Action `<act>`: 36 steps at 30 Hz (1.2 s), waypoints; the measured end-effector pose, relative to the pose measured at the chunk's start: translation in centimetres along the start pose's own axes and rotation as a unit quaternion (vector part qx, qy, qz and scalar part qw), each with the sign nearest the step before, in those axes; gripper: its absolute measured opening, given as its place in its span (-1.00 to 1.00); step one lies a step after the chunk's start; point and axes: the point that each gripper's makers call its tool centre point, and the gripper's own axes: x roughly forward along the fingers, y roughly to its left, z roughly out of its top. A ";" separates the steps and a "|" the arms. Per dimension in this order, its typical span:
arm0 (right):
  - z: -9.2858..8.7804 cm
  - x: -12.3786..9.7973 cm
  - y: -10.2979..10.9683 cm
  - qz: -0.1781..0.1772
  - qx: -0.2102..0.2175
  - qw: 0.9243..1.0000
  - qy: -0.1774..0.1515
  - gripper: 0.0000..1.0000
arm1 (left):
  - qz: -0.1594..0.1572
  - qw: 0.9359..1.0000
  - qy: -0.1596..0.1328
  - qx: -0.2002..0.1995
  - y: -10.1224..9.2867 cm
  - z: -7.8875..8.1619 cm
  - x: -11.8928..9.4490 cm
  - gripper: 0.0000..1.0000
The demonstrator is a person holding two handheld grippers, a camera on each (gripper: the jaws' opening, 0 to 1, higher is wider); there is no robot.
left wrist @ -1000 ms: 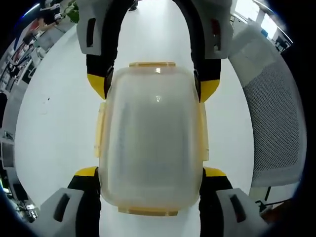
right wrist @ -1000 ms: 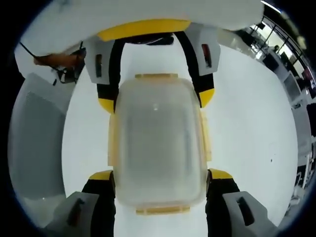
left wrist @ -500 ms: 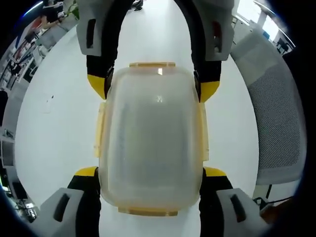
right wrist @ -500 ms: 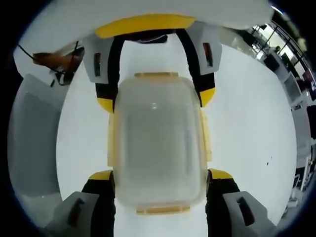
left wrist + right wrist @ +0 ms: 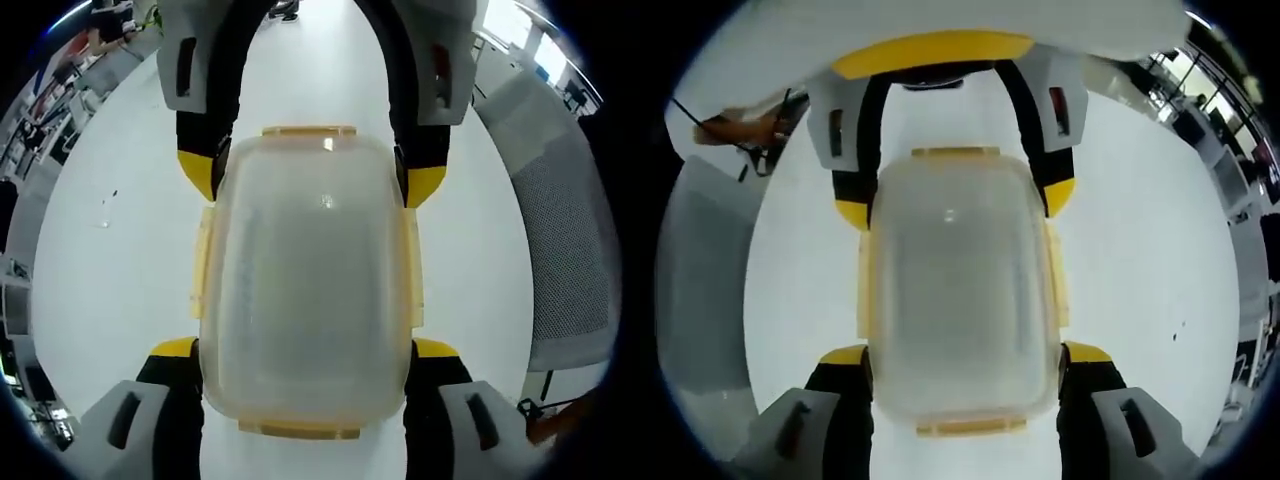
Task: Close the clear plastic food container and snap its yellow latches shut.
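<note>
Between our 2 grippers, left gripper (image 5: 308, 345) and right gripper (image 5: 958, 350), both jaw pairs pinch the clear container (image 5: 307, 290), which could slip if either loosens.

**Setting: open-plan office or lab workspace**

The work surface is a broad white table (image 5: 90, 290) with a smooth, bare top. A grey mesh-backed office chair (image 5: 565, 250) stands just beside the table in the left gripper view; the same kind of chair (image 5: 695, 290) stands beside the table in the right gripper view. Beyond the table's far edge, rows of desks with dark equipment (image 5: 40, 130) run into the background. Bright windows (image 5: 520, 25) lie beyond the table near the chair. Details of the distant desks are too small to identify.
</note>
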 end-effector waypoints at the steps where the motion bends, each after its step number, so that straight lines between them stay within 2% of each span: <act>1: 0.0 0.0 -0.1 0.000 0.001 1.000 -0.001 0.52 | 0.000 1.000 -0.001 0.001 0.1 0.0 0.0 0.67; 17: 0.0 -0.3 -0.2 -0.003 0.004 1.000 -0.009 0.53 | -0.002 1.000 -0.002 0.005 0.2 0.1 -0.1 0.67; 21: 0.2 -0.4 -0.5 -0.012 -0.006 1.000 -0.016 0.56 | -0.001 1.000 0.002 0.005 0.4 0.1 -0.2 0.69; 22: 0.4 -0.5 -0.7 -0.021 -0.011 0.999 -0.022 0.62 | -0.003 1.000 -0.002 0.004 0.4 0.1 -0.2 0.75; 24: 0.7 -0.6 -0.5 -0.012 -0.013 0.999 -0.036 0.73 | -0.008 1.000 -0.011 -0.003 0.0 0.3 0.0 0.98; 25: 0.8 -0.6 -0.2 0.000 -0.002 0.999 -0.045 0.74 | -0.012 1.000 -0.011 -0.002 -0.1 0.2 -0.1 0.97; 27: 0.9 -0.7 0.0 0.003 0.000 0.998 -0.055 0.74 | -0.011 1.000 -0.013 0.005 -0.2 0.1 0.0 0.98; 30: 0.9 -0.6 -0.2 -0.011 0.010 0.997 -0.078 0.67 | 0.002 1.000 -0.026 0.017 0.0 0.5 -0.4 0.98; 31: 1.2 -0.8 -0.3 -0.019 0.015 0.994 -0.102 0.65 | 0.013 0.999 -0.038 0.016 0.4 0.7 -0.5 0.98; 32: 1.3 -0.8 -0.3 -0.020 0.020 0.993 -0.111 0.64 | 0.017 0.999 -0.048 0.010 0.4 0.8 -0.7 0.98; 33: 1.4 -1.2 -0.7 -0.039 0.040 0.990 -0.131 0.61 | 0.024 0.997 -0.069 -0.002 0.6 1.2 -0.8 0.98; 34: 1.4 -1.2 -0.5 -0.039 0.039 0.989 -0.135 0.60 | 0.026 0.996 -0.082 -0.008 0.7 1.5 -0.9 0.98; 36: 2.2 -1.6 -0.5 -0.051 0.040 0.981 -0.184 0.60 | 0.037 0.993 -0.110 -0.033 1.0 1.7 -1.2 0.98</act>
